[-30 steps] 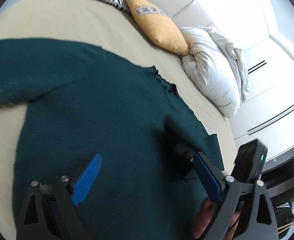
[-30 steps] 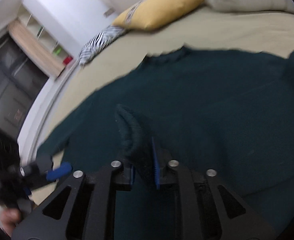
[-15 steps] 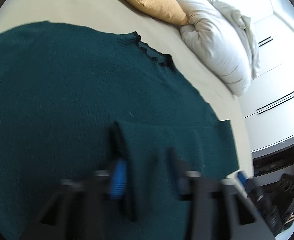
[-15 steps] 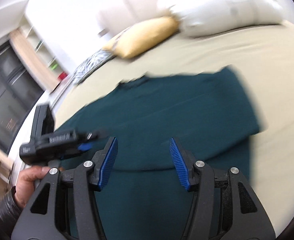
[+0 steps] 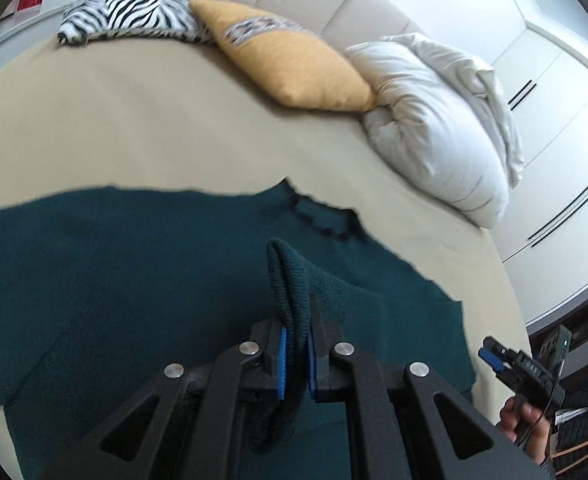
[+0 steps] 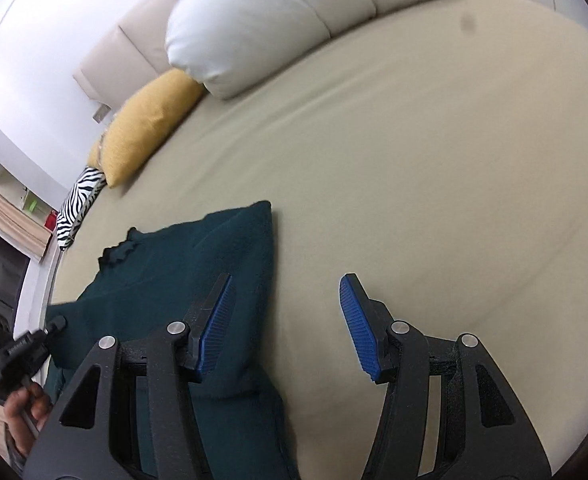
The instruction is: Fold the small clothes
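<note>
A dark green knit sweater lies spread on the beige bed, its frilled neckline toward the pillows. My left gripper is shut on a raised fold of the sweater's sleeve cuff over the sweater's body. In the right wrist view the sweater lies at lower left with one side folded in. My right gripper is open and empty, over the sweater's right edge and the bare sheet. It also shows at the far right of the left wrist view.
A zebra cushion, a yellow cushion and a white pillow line the headboard. White wardrobe doors stand to the right. Beige sheet stretches right of the sweater. Shelves and a dark unit stand at the left.
My right gripper let go of the sleeve fold, opened and swung right over the sheet. My left gripper moved in and closed on the cuff fold, lifting it.
</note>
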